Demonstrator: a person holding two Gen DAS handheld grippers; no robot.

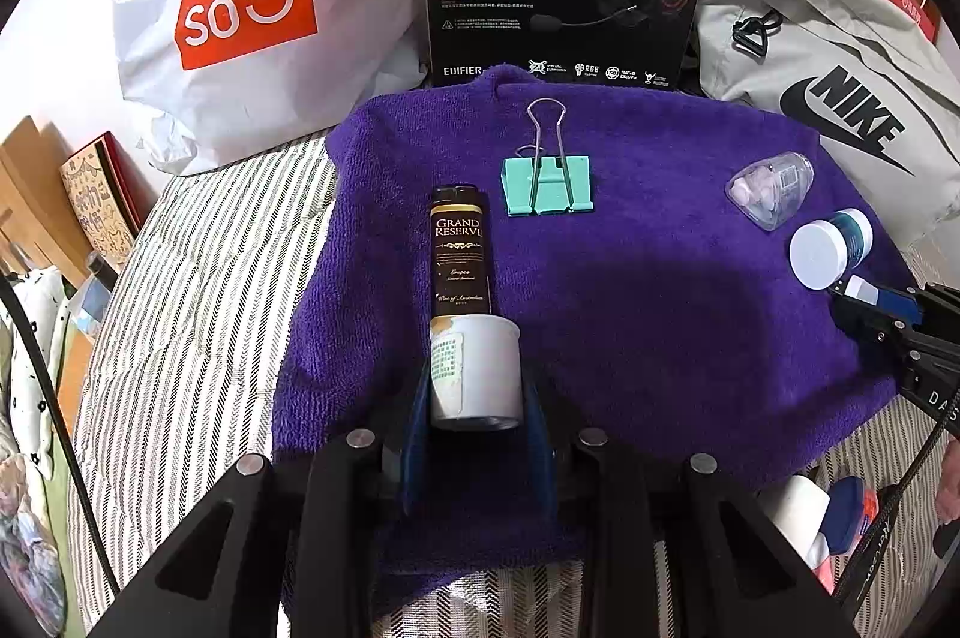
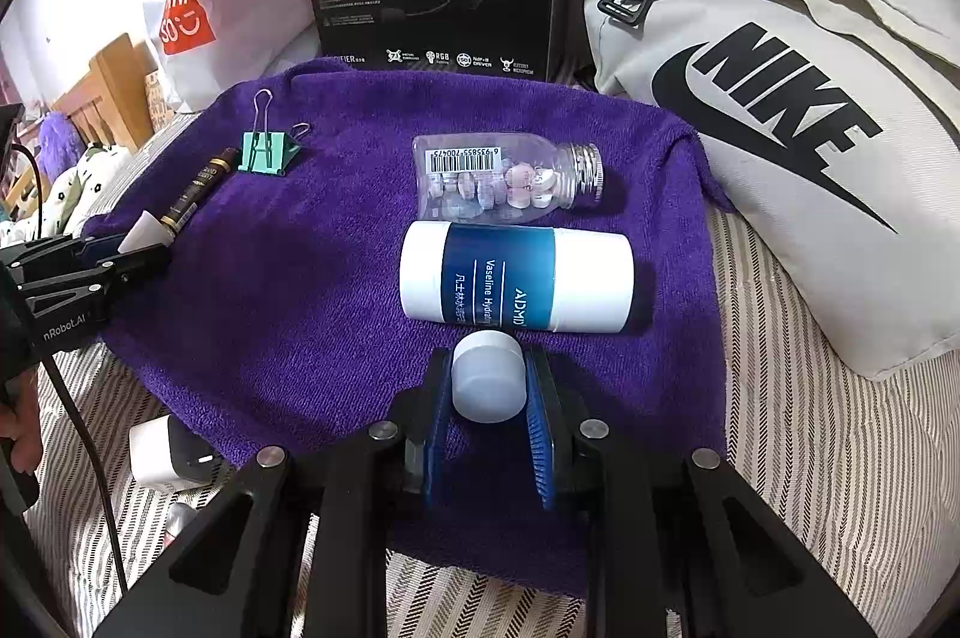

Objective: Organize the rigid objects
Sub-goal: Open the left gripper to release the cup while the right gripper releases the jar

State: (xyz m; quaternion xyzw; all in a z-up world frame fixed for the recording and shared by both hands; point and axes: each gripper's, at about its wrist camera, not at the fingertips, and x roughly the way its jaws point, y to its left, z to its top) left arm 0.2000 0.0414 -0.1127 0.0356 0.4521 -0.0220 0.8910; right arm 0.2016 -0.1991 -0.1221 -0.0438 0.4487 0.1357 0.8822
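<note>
Purple towel (image 1: 660,290) underneath, with left gripper (image 1: 477,386) clamped on the white end of a black tube (image 1: 459,266) lying flat, right gripper (image 2: 489,392) pinching a small white cap (image 2: 487,380) (just before the Vaseline stick (image 2: 516,278)).

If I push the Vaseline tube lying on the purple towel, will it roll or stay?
The Vaseline tube is round and lies on its side, so it may roll. The thick purple towel would probably slow it. Its smooth label looks slippery to grip.

Small white cap (image 2: 487,383) between jaws, just before Vaseline tube (image 2: 516,278).
</note>
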